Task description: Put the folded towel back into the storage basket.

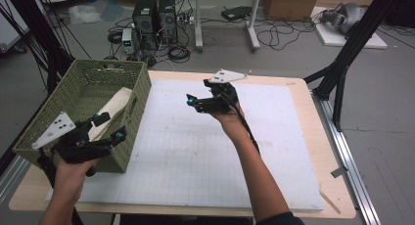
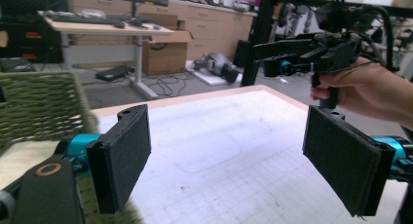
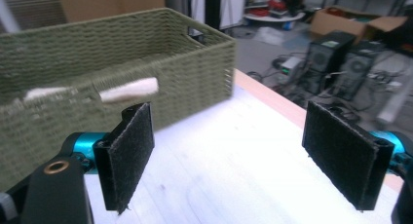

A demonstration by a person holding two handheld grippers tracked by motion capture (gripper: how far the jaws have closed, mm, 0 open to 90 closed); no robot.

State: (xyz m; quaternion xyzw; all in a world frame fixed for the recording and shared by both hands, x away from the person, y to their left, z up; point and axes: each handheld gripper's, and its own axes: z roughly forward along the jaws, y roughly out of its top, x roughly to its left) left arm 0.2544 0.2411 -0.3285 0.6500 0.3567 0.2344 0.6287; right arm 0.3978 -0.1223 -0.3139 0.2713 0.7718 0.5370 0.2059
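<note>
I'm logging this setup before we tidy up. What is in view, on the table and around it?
Basket: one, green woven, at the table's left edge.
Cloth: one, cream, folded, lying inside the basket.
Mat: one, white with a faint grid, covering most of the tabletop.
Table: one, pale wood, under the mat.
Computer towers: two, black, on the floor beyond the table.
Cardboard box: one, brown, on the floor at the far right.
Cables: several, black, loose on the floor.
Left tongs: one, black with teal joints, open, held at the basket's near corner.
Right tongs: one, black, open and empty, held above the mat.
</note>
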